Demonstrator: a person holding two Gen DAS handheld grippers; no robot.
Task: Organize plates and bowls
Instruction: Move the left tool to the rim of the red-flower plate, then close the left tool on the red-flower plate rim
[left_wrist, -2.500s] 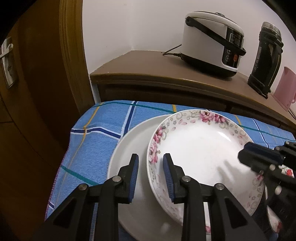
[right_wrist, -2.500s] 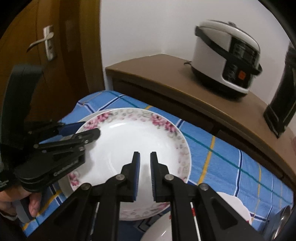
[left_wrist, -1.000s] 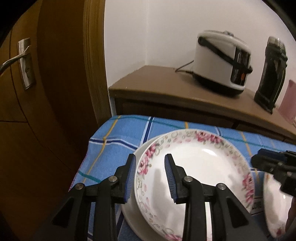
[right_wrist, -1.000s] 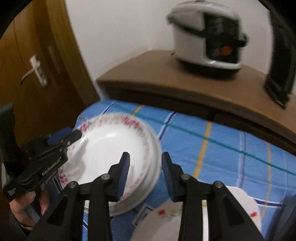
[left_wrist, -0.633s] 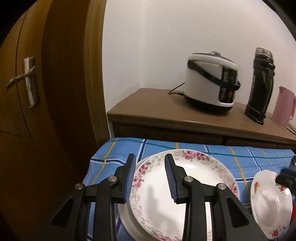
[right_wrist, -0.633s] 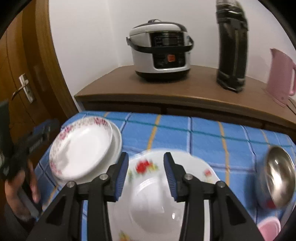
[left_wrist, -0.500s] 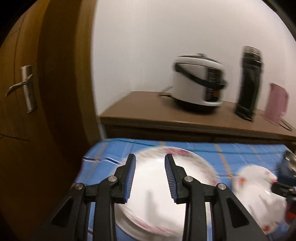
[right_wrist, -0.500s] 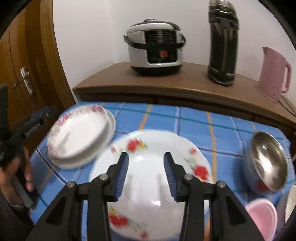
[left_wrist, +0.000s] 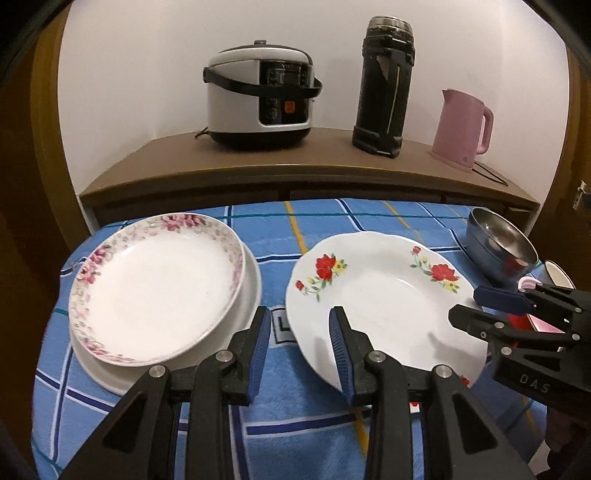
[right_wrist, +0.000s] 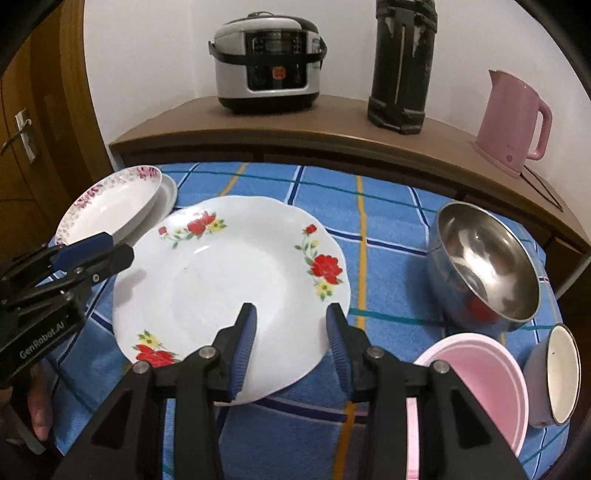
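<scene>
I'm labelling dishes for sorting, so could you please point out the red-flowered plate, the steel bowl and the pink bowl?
red-flowered plate (right_wrist: 221, 288): right wrist view, on its bare white centre.
steel bowl (right_wrist: 484, 266): right wrist view, on its shiny inner wall.
pink bowl (right_wrist: 480, 373): right wrist view, on its inside surface.

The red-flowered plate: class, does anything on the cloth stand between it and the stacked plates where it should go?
Nothing visible does. Only bare blue checked cloth separates the red-flowered plate from the stacked plates.

Both tools left the pink-flowered plate (left_wrist: 155, 280) for the red-flowered plate (left_wrist: 380, 295).
</scene>
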